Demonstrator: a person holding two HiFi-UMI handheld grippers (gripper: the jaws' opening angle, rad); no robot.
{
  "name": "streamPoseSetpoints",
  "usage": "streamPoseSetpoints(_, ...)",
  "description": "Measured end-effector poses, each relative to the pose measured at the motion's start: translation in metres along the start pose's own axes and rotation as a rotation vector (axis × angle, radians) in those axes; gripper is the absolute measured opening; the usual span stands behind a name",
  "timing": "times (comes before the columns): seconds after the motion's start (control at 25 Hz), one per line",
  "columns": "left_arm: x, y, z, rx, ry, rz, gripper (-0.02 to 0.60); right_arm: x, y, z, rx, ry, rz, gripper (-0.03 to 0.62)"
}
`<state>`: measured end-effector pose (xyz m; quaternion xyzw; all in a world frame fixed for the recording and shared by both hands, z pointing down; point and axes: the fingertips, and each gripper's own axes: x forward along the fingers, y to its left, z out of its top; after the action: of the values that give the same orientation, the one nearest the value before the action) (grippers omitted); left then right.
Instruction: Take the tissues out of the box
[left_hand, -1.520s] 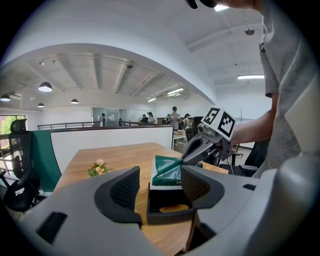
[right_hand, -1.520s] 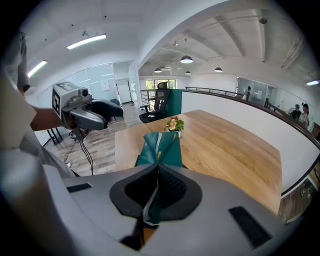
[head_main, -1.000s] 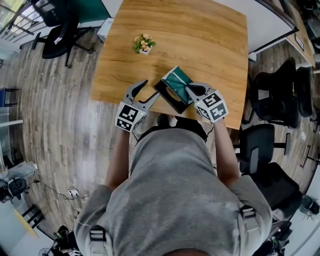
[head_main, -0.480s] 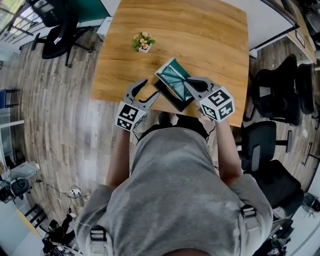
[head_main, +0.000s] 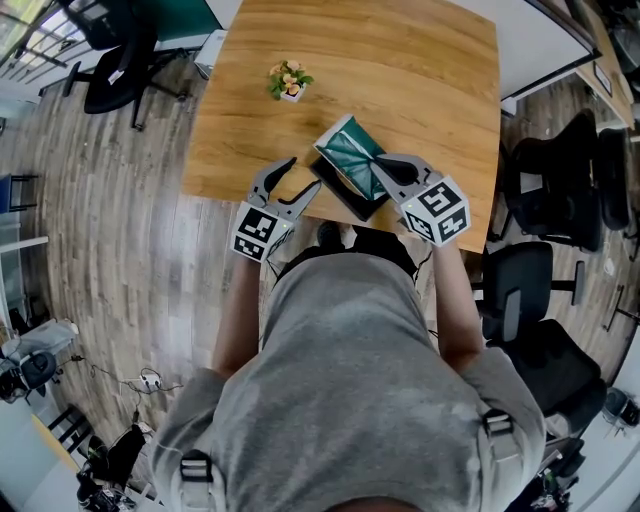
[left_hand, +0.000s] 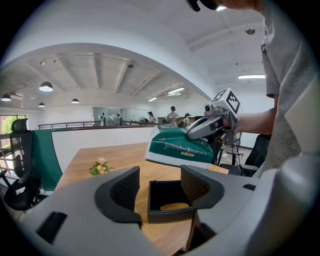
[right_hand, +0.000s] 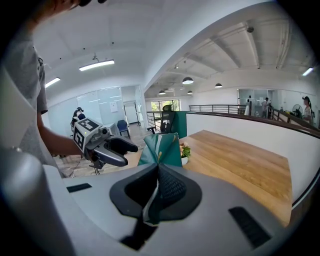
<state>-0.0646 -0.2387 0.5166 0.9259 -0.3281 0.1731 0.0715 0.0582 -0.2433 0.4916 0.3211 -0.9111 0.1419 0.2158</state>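
Item: tissue pack (head_main: 351, 157), green film wrap, tilted, hanging just above the black box (head_main: 343, 203) and clear of it. Right gripper (head_main: 377, 172): jaws clamped tight on a pinched fold of the wrap. Left gripper (head_main: 304, 176): jaws apart, gripping nothing, at the box's left edge. Handling, judged: light, soft, compressible; film slick and tearable, so a fold may slip. A firmer hold would be across the pack's body.

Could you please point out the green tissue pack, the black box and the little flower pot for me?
green tissue pack (head_main: 350, 156): head view, middle of its wrapper.
black box (left_hand: 170, 216): left gripper view, its front wall.
flower pot (head_main: 288, 82): head view, on the blossoms.
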Motion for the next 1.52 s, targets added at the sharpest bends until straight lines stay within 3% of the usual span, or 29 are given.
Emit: streamPoseSetpoints(1.52, -0.002, -0.013, -0.003, 0.02, 0.009, -0.018, 0.268, -0.011, 0.003, -0.013, -0.018, -0.016, -0.042, 0.011)
